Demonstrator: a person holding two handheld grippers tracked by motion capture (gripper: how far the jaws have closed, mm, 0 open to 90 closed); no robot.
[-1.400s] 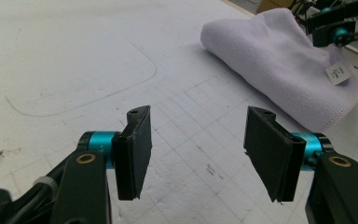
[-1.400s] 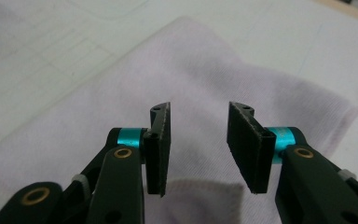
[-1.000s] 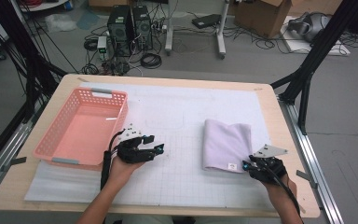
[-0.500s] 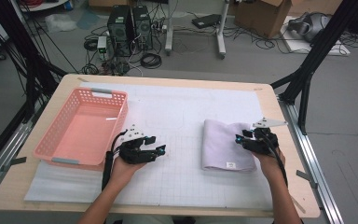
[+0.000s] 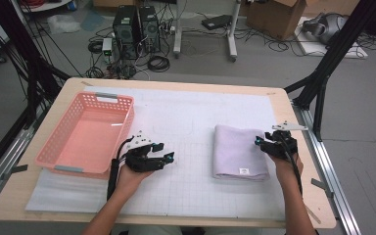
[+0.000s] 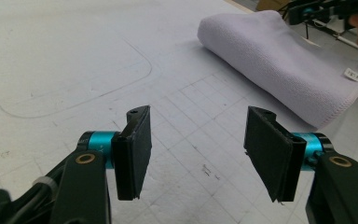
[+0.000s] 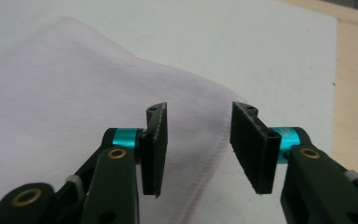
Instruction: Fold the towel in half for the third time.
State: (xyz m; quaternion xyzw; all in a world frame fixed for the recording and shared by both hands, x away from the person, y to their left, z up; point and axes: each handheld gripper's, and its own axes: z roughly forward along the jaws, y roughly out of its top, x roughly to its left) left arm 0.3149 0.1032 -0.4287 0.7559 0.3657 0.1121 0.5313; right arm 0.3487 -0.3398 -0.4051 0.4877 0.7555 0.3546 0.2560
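High view: the folded lilac towel (image 5: 239, 157) is seen lying right of centre on the table (image 5: 293, 215), the right gripper (image 5: 263, 142), jaws parted and just opening, is held at its right edge, and the left gripper (image 5: 169, 157) is kept open and empty beside the pink basket (image 5: 85, 134).

**Black claws with teal collars and brass pins**

Each claw (image 5: 169, 157) is showing as a black two-jaw tool; the left claw's flat pads (image 6: 137, 149) are sitting on bright teal collars (image 6: 95, 142), with brass-coloured pivot pins (image 6: 85, 158) shining in the black link arms. The right claw (image 7: 198, 144) is wearing the same teal collars (image 7: 126, 137) and brass pins (image 7: 117, 153), its far pad (image 7: 249, 147) ribbed across the face. A small screw is dotting each pad's top. A grey three-cornered plate (image 5: 290, 127) is riding on the right claw, a pale one (image 5: 138, 139) on the left. Black cables (image 5: 113, 171) are trailing along both bare forearms
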